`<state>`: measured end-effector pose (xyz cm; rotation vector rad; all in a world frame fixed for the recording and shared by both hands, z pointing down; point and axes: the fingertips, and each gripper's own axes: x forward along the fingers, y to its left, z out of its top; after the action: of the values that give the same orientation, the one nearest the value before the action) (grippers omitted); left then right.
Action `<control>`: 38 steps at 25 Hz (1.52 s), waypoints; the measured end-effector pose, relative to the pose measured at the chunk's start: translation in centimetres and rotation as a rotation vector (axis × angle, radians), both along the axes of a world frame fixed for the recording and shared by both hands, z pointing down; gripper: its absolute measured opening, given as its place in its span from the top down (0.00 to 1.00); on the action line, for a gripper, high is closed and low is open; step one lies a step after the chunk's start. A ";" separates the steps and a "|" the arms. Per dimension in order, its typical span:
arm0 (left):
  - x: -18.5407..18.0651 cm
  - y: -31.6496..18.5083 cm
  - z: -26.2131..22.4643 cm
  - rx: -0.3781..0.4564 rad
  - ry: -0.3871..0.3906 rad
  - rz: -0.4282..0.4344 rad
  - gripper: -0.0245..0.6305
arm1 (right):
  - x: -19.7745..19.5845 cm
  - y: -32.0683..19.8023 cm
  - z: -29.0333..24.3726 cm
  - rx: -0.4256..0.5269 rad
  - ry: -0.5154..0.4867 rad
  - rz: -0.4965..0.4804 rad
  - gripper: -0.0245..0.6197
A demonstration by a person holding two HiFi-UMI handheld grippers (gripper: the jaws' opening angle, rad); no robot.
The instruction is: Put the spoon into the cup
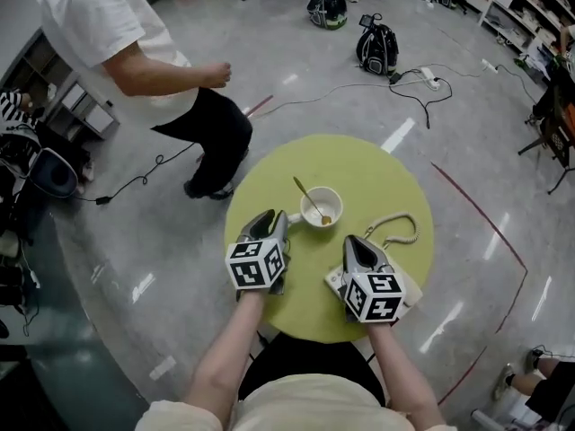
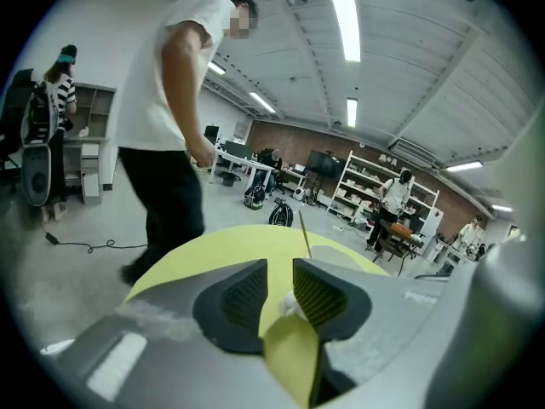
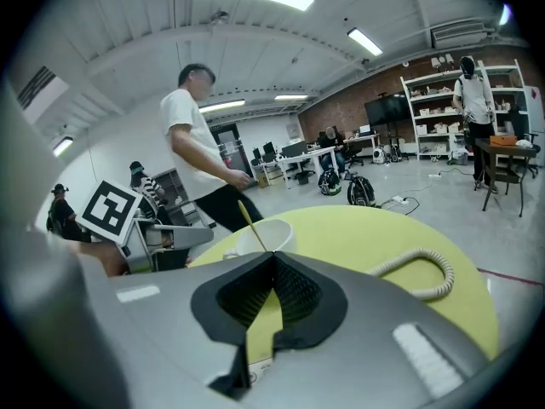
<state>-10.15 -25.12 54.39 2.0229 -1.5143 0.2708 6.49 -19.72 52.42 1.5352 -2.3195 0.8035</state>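
The spoon (image 1: 309, 196) already stands in the white cup (image 1: 336, 203) near the middle of the frame. Its bowl is down inside and its handle leans out over the rim toward the upper left. By the look of it, the job is done and only the retreat is left.

Your left gripper (image 1: 272, 220) sits just left of the cup with its jaws spread apart and clamped on nothing. In the left gripper view a white bit shows low between them, close to the right-hand pad, and it looks like the cup's handle. That is the main risk. If you swing sideways or close as you pull away, the pad could catch the handle and drag or tip the cup. Draw straight back toward the lower edge of the frame.

Your right gripper (image 1: 357, 242) rests lower right of the cup, fingertips together and empty. The coiled cord (image 1: 400, 223) lies just to its right on the green round table (image 1: 377, 173), so a careless sweep could snag it and pull it into the cup. A person (image 1: 135, 52) stands at upper left, near the table, and a bump from there could jolt it.
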 end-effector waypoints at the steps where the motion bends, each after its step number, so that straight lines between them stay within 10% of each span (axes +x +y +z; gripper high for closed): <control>1: -0.2 0.4 0.0 -0.003 -0.005 -0.001 0.81 | -0.2 0.2 0.0 -0.002 0.000 -0.003 0.96; 38: 1.8 9.4 -4.2 0.127 -0.109 0.159 0.96 | -1.4 5.0 -4.2 0.082 -0.028 0.001 0.96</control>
<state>-8.31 -15.76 50.21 2.2663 -1.4700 0.3615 5.14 -14.68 48.17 1.5683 -2.3999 0.7430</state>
